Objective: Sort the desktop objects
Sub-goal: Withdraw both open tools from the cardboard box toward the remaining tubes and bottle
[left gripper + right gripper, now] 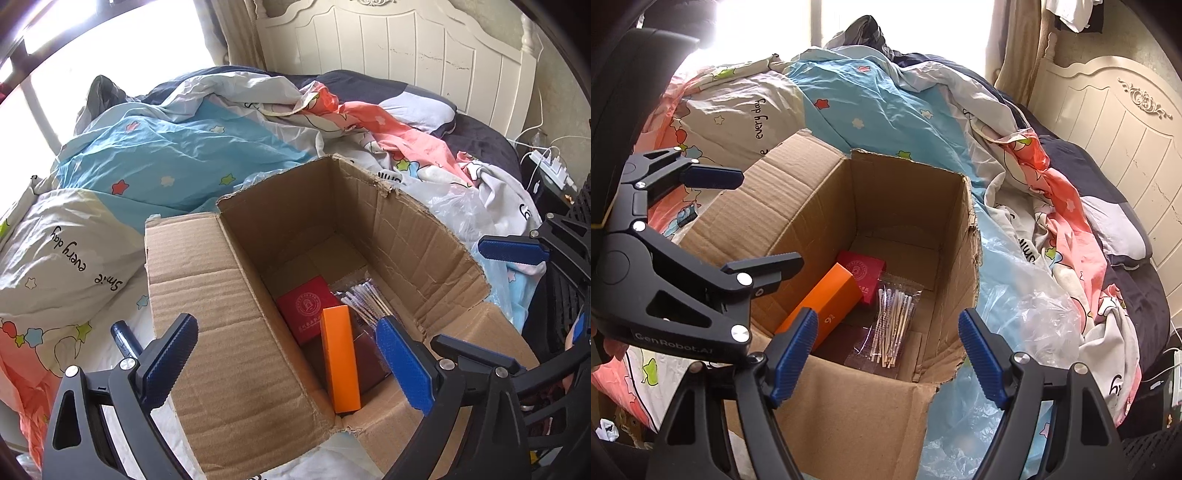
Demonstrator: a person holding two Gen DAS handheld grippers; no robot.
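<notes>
Blue-padded left gripper and right gripper both gape wide, holding nothing, over the near rim of a cardboard box. Inside: orange box left, leaning on a red booklet; skewer packet right. Quilt beyond.

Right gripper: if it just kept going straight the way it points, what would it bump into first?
Most likely the clear packet of cotton swabs on the floor of the cardboard box. The right gripper is open and empty; depth is hard to judge.
</notes>
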